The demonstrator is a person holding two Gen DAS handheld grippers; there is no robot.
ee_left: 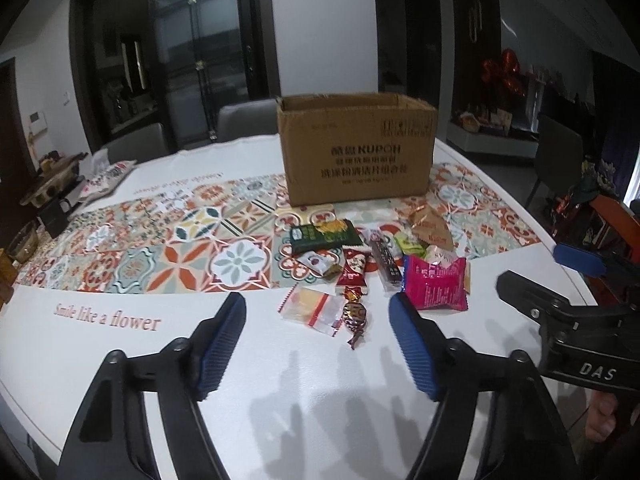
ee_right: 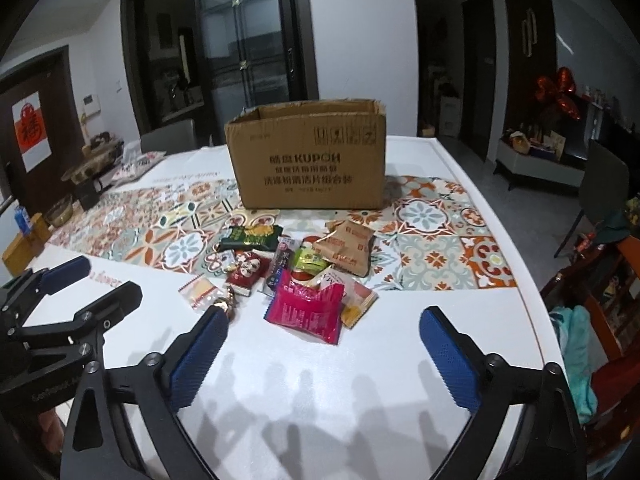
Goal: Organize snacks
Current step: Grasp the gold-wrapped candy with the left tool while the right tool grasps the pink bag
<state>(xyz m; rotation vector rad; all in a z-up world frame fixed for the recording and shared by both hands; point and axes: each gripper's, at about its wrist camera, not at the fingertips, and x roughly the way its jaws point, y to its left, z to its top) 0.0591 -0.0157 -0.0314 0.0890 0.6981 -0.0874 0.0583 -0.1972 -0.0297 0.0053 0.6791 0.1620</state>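
Both grippers hover empty, fingers spread, near the snack pile (ee_right: 304, 276) on the counter (ee_right: 360, 380); right gripper (ee_right: 324, 344) faces the pink packet (ee_right: 306, 310), left gripper (ee_left: 318, 332) the candy (ee_left: 355, 316).

- We are seeing a white table (ee_left: 120, 360) carrying a tiled-pattern runner (ee_left: 160, 248).
- A cardboard box (ee_left: 356, 148) is standing beyond the fingers.
- Snack packets (ee_left: 436, 288) are lying just ahead of the fingertips.
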